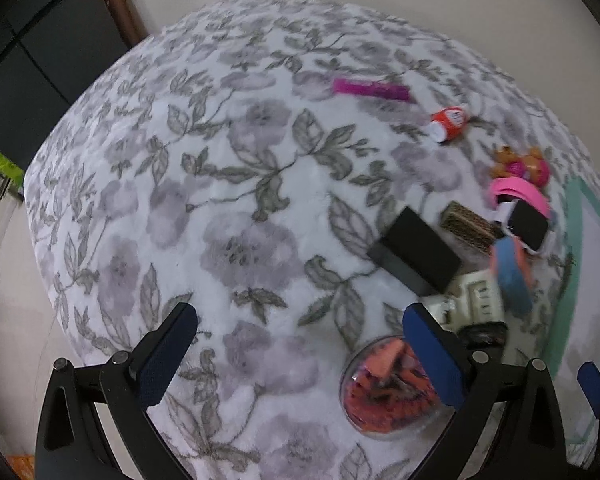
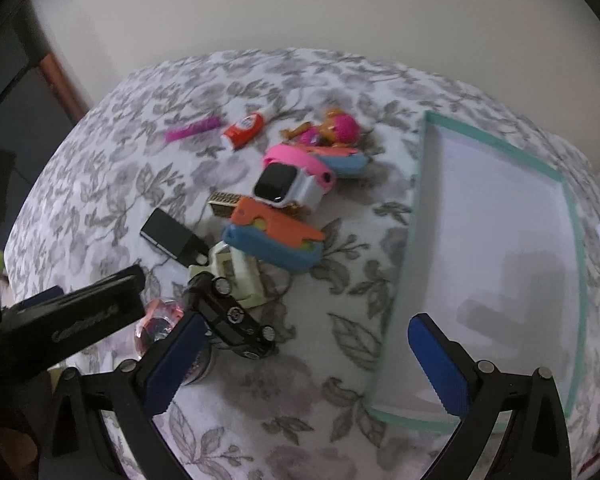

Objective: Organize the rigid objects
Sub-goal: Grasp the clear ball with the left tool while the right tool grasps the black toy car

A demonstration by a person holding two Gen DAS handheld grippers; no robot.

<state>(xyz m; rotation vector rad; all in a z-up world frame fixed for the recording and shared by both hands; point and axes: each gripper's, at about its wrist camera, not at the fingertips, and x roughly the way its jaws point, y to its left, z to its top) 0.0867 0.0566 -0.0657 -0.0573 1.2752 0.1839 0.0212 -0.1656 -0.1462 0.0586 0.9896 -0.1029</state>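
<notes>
Small hard objects lie scattered on a floral bedspread (image 1: 228, 200). A black box (image 1: 416, 256) (image 2: 168, 232), a pink-strapped smartwatch (image 1: 526, 224) (image 2: 288, 184), an orange-and-blue case (image 2: 276, 240), a cream block (image 2: 236, 276) and a black toy car (image 2: 236, 320) form a cluster. A round clear container (image 1: 388, 392) of orange pieces sits by my left gripper (image 1: 300, 352), which is open and holds nothing. My right gripper (image 2: 300, 364) is open too, over bare cloth between the car and a white tray (image 2: 496, 240) with a green rim.
A purple tube (image 1: 370, 89) (image 2: 192, 129), a red-and-white bottle (image 1: 448, 122) (image 2: 246, 126) and a pink-and-orange toy (image 1: 524, 166) (image 2: 336, 128) lie farther back. Dark furniture (image 1: 40, 60) stands beyond the bed's left edge; a pale wall (image 2: 300, 8) is behind.
</notes>
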